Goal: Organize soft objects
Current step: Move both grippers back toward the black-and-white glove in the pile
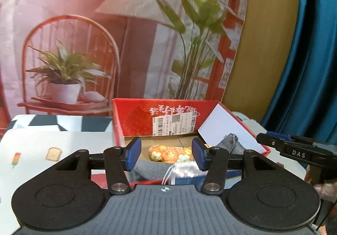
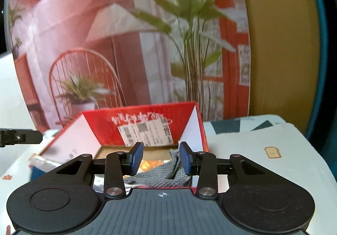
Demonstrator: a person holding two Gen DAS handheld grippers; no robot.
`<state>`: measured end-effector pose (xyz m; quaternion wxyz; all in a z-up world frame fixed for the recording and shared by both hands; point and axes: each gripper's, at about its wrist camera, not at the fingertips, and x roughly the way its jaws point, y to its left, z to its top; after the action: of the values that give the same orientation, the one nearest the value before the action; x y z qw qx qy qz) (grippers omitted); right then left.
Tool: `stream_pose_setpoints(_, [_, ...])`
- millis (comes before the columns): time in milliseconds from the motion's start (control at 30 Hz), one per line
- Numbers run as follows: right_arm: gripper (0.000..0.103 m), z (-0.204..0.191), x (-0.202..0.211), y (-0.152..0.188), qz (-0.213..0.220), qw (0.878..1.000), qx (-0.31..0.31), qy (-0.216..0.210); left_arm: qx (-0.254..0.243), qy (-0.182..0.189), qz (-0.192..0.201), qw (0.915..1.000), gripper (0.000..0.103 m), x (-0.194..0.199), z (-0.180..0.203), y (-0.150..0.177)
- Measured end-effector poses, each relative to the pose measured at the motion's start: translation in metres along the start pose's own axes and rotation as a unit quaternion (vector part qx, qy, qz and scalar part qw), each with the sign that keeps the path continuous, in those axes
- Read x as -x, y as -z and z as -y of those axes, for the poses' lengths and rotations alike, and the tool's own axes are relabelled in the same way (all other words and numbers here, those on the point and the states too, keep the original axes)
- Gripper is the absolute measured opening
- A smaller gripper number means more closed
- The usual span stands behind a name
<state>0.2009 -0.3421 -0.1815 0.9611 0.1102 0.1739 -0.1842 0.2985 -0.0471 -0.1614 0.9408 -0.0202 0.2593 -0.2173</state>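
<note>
Status: soft items lie inside the box; both tools released.

The grey knitted cloth and the orange flower-print soft pouch rest inside the red open-topped cardboard box, the cloth draped over the near edge (a clear plastic bag lies there too). The left gripper and right gripper both stand with jaws apart, holding nothing. Judged remaining: tuck the cloth fully in; no loose items show on the patterned tablecloth.
</note>
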Motion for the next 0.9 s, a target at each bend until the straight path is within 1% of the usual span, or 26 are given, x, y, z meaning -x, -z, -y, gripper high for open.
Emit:
stream_pose_setpoints(167, [0.036,-0.011,0.03,0.017,0.023,1.0,-0.004,-0.009,0.005,-0.014,0.011,0.9998,0.055,0.032,-0.004,0.024])
stream_pose_setpoints(267, [0.036,-0.02,0.046,0.029,0.03,0.999,-0.008,-0.017,0.011,-0.02,0.002,0.9997,0.055,0.042,-0.007,0.041])
stream_pose_setpoints(400, [0.037,-0.03,0.064,0.049,0.031,0.999,-0.017,-0.029,0.034,-0.028,-0.018,0.9989,0.055,0.045,-0.014,0.067])
stream_pose_setpoints(567, [0.038,-0.039,0.07,0.081,-0.008,0.999,-0.022,-0.041,0.053,-0.036,-0.044,0.997,0.055,0.041,-0.02,0.092])
stream_pose_setpoints(800, [0.039,-0.051,0.069,0.121,-0.08,0.995,-0.029,-0.055,0.069,-0.038,-0.076,0.994,0.054,0.028,-0.026,0.114])
stream_pose_setpoints(900, [0.04,-0.056,0.065,0.135,-0.107,0.992,-0.027,-0.06,0.08,-0.036,-0.086,0.9925,0.05,0.022,-0.028,0.123])
